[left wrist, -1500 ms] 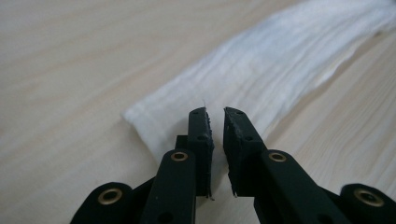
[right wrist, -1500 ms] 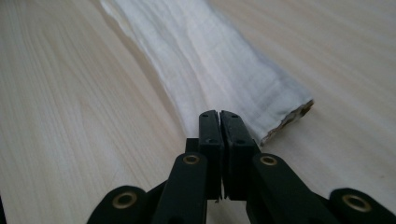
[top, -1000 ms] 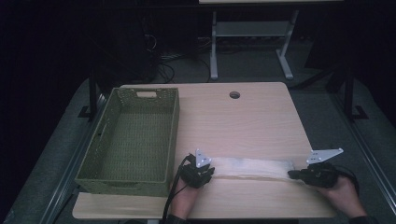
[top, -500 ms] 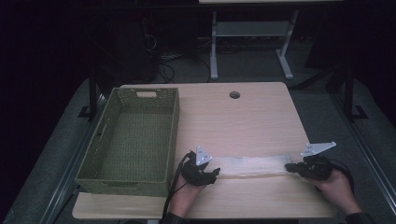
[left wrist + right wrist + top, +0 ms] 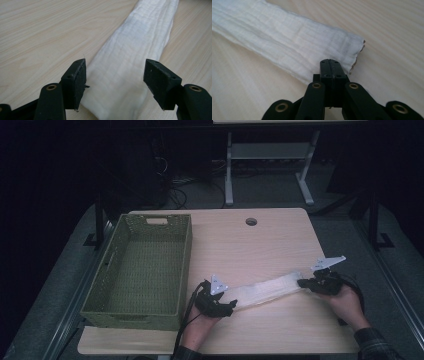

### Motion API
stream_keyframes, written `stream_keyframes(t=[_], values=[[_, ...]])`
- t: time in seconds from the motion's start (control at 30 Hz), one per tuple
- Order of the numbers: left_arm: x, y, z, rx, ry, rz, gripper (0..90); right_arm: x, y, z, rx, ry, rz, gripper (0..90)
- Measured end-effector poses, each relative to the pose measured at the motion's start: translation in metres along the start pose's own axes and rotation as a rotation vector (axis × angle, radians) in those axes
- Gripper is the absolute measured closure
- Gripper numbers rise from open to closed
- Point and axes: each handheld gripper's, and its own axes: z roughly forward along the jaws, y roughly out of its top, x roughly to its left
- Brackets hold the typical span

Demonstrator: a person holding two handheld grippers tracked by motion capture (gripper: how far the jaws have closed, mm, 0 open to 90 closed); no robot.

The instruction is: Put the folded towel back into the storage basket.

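A long white folded cloth (image 5: 267,290) lies slanted across the near part of the wooden table (image 5: 250,245). My left gripper (image 5: 231,304) is at the cloth's near left end. In the left gripper view the cloth (image 5: 135,57) runs between the jaws of the left gripper (image 5: 115,82). Those jaws have just been opening, and the pads stand clear of the fabric. My right gripper (image 5: 301,282) is shut on the cloth's far right end. In the right gripper view the right gripper (image 5: 329,65) pinches the edge of the cloth (image 5: 287,42) near its frayed corner.
An empty green woven basket (image 5: 142,270) stands on the left side of the table, close to my left hand. A round cable hole (image 5: 251,221) sits near the far edge. Table legs and cables show on the dark floor beyond.
The left jaws have opened off the cloth's end. The right hand has moved away from the near edge, swinging the cloth's right end with it, so the cloth now lies slanted.
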Motion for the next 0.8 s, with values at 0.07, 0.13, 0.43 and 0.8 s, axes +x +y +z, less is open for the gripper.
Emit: stream_keyframes(t=[0.07,0.13,0.43,0.8], values=[[0.001,0.0,-0.001,-0.001,0.004,-0.003,33.9,-0.002,0.006,0.005,0.001,-0.005,-0.002,89.6],[0.002,0.0,-0.001,-0.001,0.007,-0.004,33.9,-0.004,0.012,0.009,0.002,-0.01,-0.008,89.6],[0.002,0.004,0.0,-0.001,0.011,0.002,33.9,-0.017,0.037,0.029,0.003,-0.023,-0.011,89.6],[0.005,0.006,0.003,0.0,0.018,-0.009,34.0,-0.026,0.079,0.062,0.017,-0.026,-0.05,89.6]])
